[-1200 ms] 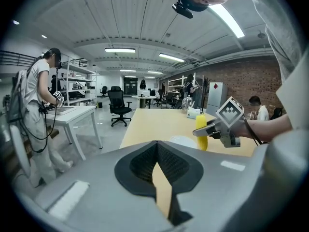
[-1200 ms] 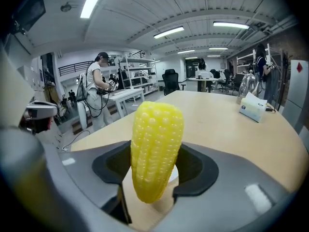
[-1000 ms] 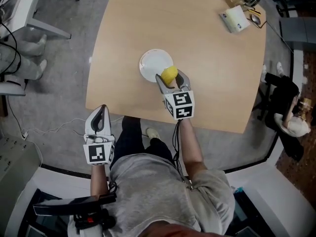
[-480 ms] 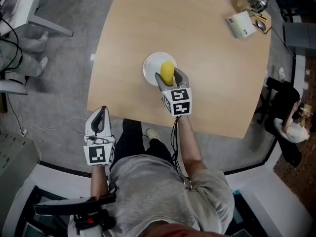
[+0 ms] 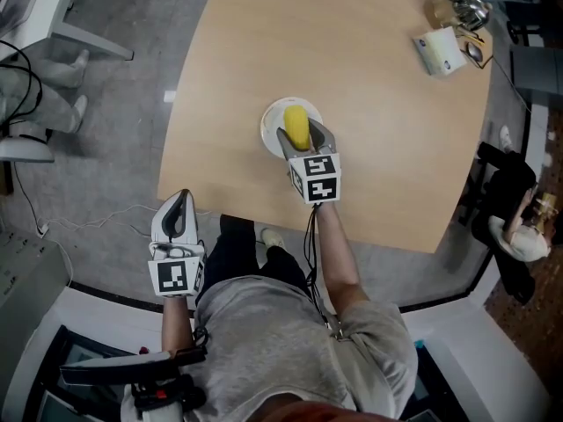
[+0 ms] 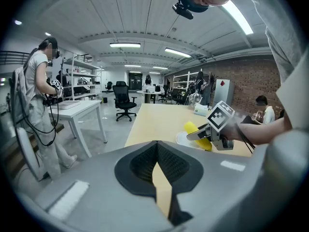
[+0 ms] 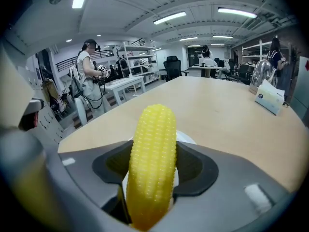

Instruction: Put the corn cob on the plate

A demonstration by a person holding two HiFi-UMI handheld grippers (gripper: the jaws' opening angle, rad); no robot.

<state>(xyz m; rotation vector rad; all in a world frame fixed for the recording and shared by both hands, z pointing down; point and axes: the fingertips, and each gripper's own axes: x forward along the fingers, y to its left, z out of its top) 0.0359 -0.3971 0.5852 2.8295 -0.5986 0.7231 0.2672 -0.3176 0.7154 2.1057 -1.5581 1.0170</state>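
Over at the left, the left gripper (image 5: pixel 180 199) is parked off the table (image 5: pixel 369 77), jaws pressed together with nothing between them, so no trouble is expected from that side. Moving right, the plate (image 5: pixel 271 123) is found not far from the table's near edge, and the corn (image 5: pixel 296 126) is carried above it, clamped round its lower half by the right gripper (image 5: pixel 303 139) and pointing away from the holder. In the right gripper view the corn (image 7: pixel 152 158) is seen standing up between the pads, with a sliver of white plate (image 7: pixel 187 139) showing behind it. Whether it is already touching the plate cannot be told. Here the risk is judged to lie. The corn is round, and if it is let go from a height or off centre, it could be sent rolling over the shallow rim and onto the table. The plate looks light: it could be shoved or tipped if the jaws are lowered onto its rim. The corn might also be dragged back out if it clings to a pad on withdrawal.
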